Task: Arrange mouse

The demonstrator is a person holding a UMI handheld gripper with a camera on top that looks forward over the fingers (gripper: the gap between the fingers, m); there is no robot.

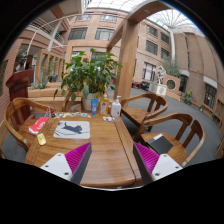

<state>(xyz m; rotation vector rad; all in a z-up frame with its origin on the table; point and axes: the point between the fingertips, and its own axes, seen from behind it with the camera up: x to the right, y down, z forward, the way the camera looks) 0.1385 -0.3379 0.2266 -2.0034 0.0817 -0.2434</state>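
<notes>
Claw [110, 160] spread, magenta-padded fingers [73, 160] holding nothing, poised above the near edge of the round wooden desk [105, 145]. Small white computer mouse [74, 127] rests on a pale grey rectangular mat [72, 130] at roughly eleven o'clock from the claw, well apart; its long axis cannot be told. Potted green plant [92, 75] stands beyond at twelve o'clock. Reaching the mouse likely requires a forward-left advance.
</notes>
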